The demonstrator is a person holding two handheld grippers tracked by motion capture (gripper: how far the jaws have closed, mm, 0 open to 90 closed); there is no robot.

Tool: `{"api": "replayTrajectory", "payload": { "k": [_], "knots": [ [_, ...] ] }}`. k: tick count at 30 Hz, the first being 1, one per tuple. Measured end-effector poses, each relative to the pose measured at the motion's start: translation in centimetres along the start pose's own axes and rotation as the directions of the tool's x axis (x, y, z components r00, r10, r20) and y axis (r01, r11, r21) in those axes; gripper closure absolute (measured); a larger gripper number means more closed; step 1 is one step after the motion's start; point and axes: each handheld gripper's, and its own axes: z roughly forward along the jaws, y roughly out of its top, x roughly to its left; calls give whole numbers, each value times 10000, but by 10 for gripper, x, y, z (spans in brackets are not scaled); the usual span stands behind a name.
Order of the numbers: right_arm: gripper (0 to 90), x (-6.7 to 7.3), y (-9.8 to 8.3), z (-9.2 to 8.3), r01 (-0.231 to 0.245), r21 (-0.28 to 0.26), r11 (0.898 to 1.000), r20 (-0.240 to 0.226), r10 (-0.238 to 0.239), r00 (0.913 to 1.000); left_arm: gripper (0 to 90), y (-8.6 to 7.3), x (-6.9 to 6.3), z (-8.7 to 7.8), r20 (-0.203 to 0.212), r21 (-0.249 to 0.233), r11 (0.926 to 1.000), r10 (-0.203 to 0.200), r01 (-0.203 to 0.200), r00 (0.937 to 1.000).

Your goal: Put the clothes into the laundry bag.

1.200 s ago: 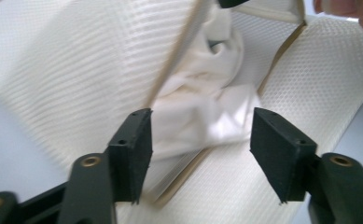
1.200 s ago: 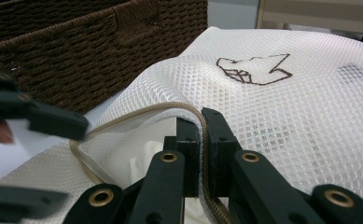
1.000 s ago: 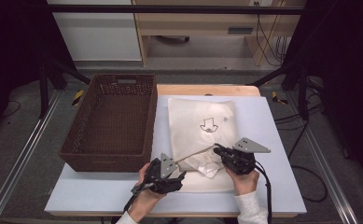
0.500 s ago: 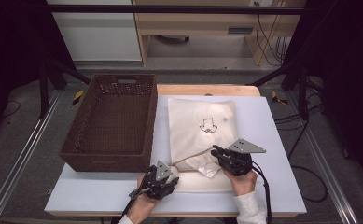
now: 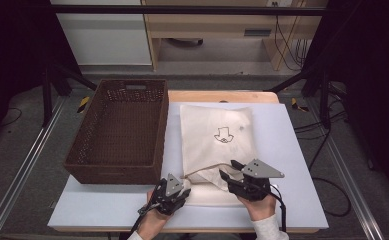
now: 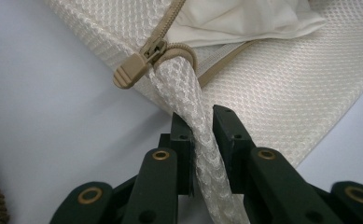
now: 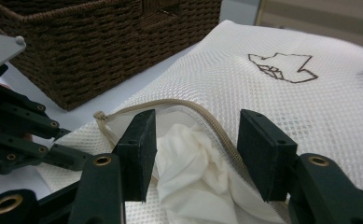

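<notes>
Fingers of left gripper (image 6: 202,126) pinching the mesh bag's (image 5: 217,135) corner, right gripper (image 7: 195,154) just opening, spread over white cloth (image 7: 193,163): hold corner taut, grab zipper pull (image 6: 135,70) cleanly.

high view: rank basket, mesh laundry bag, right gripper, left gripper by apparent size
1. Wicker basket, largest.
2. Mesh laundry bag.
3. Right gripper, grey plate included.
4. Left gripper, smallest, partly hidden by the hand.
Both grippers sit nearest the camera, so they look bigger than they are.

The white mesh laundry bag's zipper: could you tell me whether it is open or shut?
Open: the beige zipper gapes, and crumpled white cloth pokes out of the white mesh laundry bag.
</notes>
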Motion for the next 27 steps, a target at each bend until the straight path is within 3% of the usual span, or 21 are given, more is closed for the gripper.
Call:
{"api": "replayTrajectory", "payload": {
  "k": [12, 15, 17, 21, 27],
  "knots": [
    [291, 8, 0, -13, -157, -443, 9989, 239, 168, 9996, 781, 0, 1, 0, 61, -15, 10000, 3, -3, 10000],
    [287, 11, -2, -12, -239, -253, 9994, 93, 241, 9997, 781, 0, 0, 0, 17, -10, 10000, 56, -56, 10000],
    [321, 13, -4, -12, -211, -214, 9995, -30, 210, 9998, 781, 0, 0, 0, 19, -10, 10000, 55, -55, 10000],
    [471, 18, -4, -14, -292, -101, 9995, -745, 284, 9968, 781, 0, 0, 0, 20, -11, 10000, 57, -57, 10000],
    [574, 18, -22, 15, -631, 1260, 9900, -1030, 763, 9918, 781, 0, 0, 0, 17, -14, 10000, 57, -57, 10000]
  ]
}}
